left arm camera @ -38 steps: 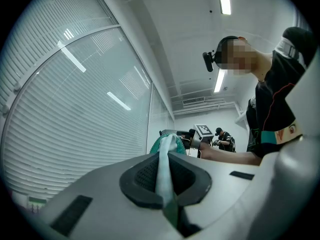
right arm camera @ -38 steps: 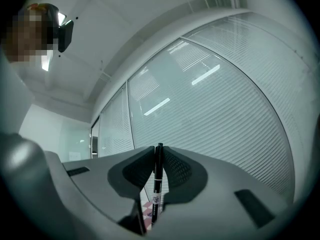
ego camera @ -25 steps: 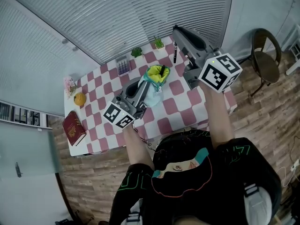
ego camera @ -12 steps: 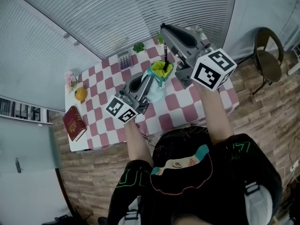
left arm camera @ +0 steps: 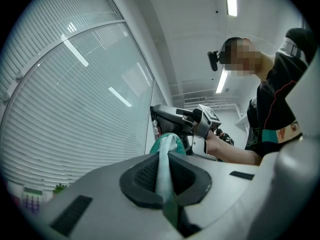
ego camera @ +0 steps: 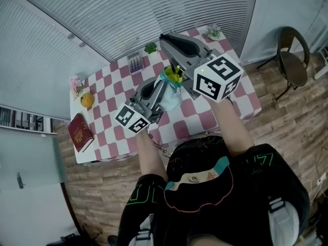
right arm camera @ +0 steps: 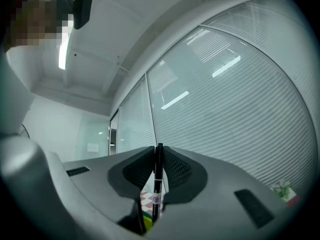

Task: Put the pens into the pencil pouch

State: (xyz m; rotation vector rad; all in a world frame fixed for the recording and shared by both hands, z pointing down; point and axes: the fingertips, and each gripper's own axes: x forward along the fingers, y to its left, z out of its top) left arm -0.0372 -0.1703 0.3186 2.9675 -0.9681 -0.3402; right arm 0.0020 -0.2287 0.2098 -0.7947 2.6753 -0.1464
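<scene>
The surface [ego camera: 246,101], under a red-and-white check cloth, stands on wood-plank flooring in front of a wall of closed slatted blinds [ego camera: 128,14].

Nearest the person, a red book [ego camera: 80,133] lies at the near left corner of the surface.

The left tool [left arm camera: 162,170] has its jaws fully closed. They pinch a fold of fabric at the rim of the teal pencil pouch [ego camera: 171,86]. The pouch stands near the middle of the surface, mouth upward, with yellow lining showing.

The right tool [right arm camera: 158,156] is over the pouch, its jaws narrowly apart and clamped on a black pen [right arm camera: 157,184]. The pen is held upright with its lower end pointing down at the yellow lining. Whether it has entered the mouth cannot be determined.

An orange fruit [ego camera: 87,100] and a small bunch of pink flowers [ego camera: 77,88] sit at the left edge.

At the far edge are a calculator [ego camera: 135,63] and two small potted plants [ego camera: 150,47] [ego camera: 213,32].

A chair [ego camera: 289,55] stands on the floor to the right, well apart from the surface.
</scene>
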